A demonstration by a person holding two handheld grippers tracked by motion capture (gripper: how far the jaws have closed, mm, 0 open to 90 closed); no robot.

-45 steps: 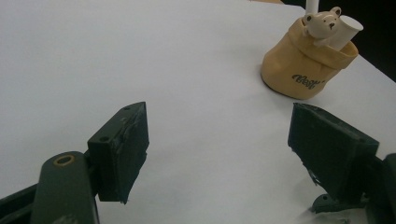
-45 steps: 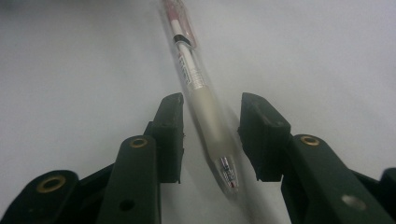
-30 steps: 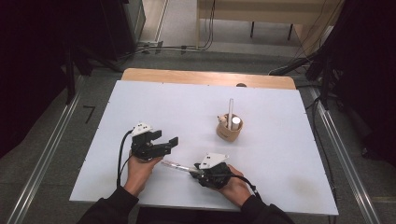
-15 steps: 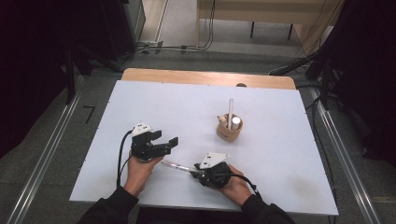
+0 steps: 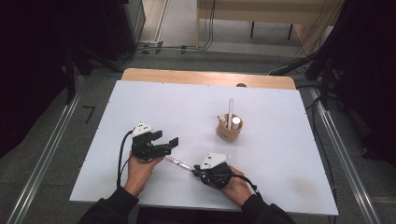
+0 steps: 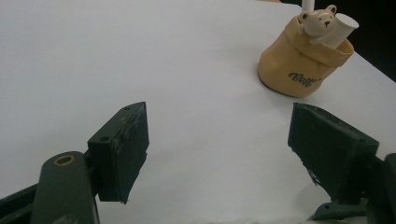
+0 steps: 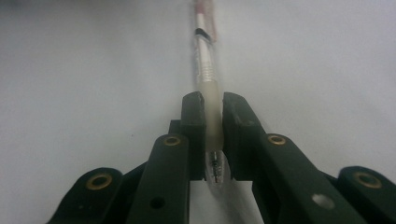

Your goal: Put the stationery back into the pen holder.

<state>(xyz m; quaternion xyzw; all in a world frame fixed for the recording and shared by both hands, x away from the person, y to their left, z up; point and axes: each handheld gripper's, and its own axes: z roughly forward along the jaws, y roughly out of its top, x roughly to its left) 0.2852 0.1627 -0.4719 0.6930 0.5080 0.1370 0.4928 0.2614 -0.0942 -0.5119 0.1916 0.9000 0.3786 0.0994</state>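
Down at the near edge of the bench, both forearms come in from six o'clock. At about seven o'clock the left hand holds the left tongs low over the white surface, aimed toward three o'clock, jaws spread wide with nothing between them. In the left gripper view they frame bare bench, with the tan pouch off at one o'clock. Just right of them lies the pen, slanting from ten o'clock toward four. At about five o'clock the right hand keeps the right tongs level, pointing toward ten o'clock; their jaws have just been closing and now pinch the pen's pale grip end. Farther right, near mid-bench, the pouch stands upright with white sticks in it. Around the bench are grey floor, cables and dark drapes.
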